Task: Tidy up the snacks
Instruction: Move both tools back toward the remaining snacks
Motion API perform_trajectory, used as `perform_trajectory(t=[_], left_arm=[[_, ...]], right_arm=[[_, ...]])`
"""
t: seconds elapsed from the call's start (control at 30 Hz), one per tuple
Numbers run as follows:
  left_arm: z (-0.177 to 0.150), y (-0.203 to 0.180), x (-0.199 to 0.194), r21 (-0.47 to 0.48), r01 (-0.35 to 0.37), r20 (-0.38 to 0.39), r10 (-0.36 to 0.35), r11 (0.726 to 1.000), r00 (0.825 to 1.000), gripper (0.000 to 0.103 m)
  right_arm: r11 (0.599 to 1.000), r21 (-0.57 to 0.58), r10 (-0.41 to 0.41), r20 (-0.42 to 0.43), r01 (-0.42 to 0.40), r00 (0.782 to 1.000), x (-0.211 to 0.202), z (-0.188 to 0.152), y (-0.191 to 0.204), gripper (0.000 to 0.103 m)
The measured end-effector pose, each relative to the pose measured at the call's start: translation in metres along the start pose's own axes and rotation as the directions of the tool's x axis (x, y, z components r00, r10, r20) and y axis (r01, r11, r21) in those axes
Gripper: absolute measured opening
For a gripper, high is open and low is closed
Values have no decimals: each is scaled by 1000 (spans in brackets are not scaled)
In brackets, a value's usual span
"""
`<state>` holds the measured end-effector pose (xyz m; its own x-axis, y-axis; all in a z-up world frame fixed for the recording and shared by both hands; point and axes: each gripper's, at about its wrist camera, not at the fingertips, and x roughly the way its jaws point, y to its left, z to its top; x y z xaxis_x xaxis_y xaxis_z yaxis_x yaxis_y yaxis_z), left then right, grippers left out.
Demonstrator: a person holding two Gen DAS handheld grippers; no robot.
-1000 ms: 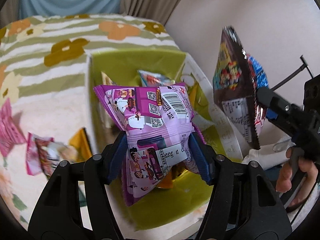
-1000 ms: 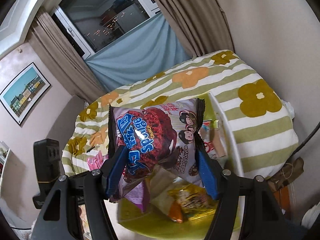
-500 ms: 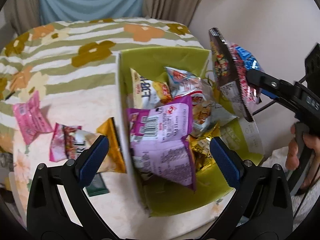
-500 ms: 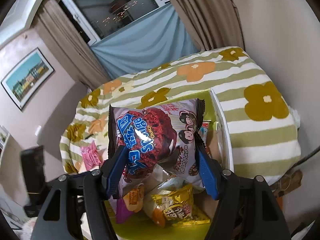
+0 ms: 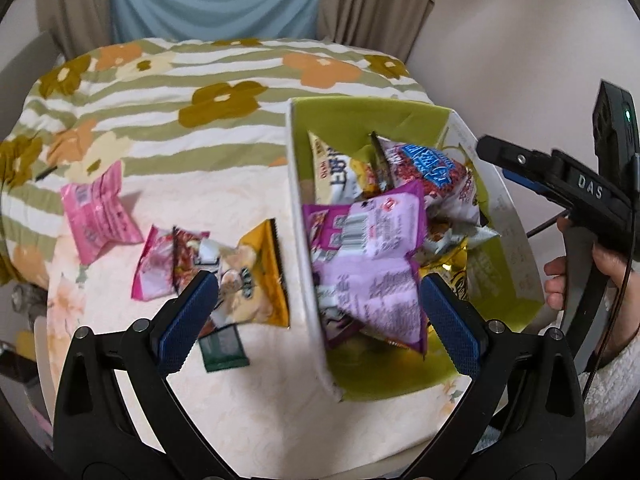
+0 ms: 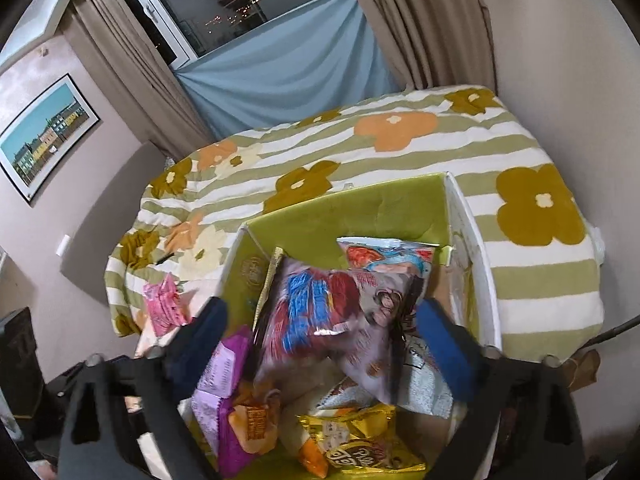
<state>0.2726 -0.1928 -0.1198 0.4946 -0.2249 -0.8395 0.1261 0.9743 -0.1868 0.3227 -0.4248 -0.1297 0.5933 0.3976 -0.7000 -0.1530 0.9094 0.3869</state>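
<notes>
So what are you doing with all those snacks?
A person is tidying snack packets into a green box on the flowery bedspread. The left gripper is open above a purple packet lying in the box. The right gripper is open too, over a red and blue packet on the pile. A pink packet and a few others lie outside on the bed.

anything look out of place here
Yes: four packets, pink, pink-red, yellow, dark green, lie loose on the blanket outside the green box.
</notes>
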Motion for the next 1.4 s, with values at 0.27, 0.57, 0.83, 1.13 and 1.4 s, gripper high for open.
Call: perform_trajectory(t=[0.27,0.57,0.83,1.13,1.4], left_arm=[[-13,11,-20,-33,5,33,-4,999,999,100],[-22,42,-71,-61,-39,117,46,997,992,100],[-29,117,-110,-128,-71,164,92,989,982,100],[-22,205,-121,-106,-67,131,81,992,988,100],[-1,259,-103,42,-50,98,45,998,994,100]], right_arm=[[999,-24,-39,32,40,999,-19,-12,3,96],[996,-81,-18,41,21,999,-45,-14,32,96],[990,-138,19,109,-4,994,-61,-19,96,96],[991,-134,1,91,11,996,-23,-36,183,96],[994,-83,-67,38,70,997,25,-57,236,96]])
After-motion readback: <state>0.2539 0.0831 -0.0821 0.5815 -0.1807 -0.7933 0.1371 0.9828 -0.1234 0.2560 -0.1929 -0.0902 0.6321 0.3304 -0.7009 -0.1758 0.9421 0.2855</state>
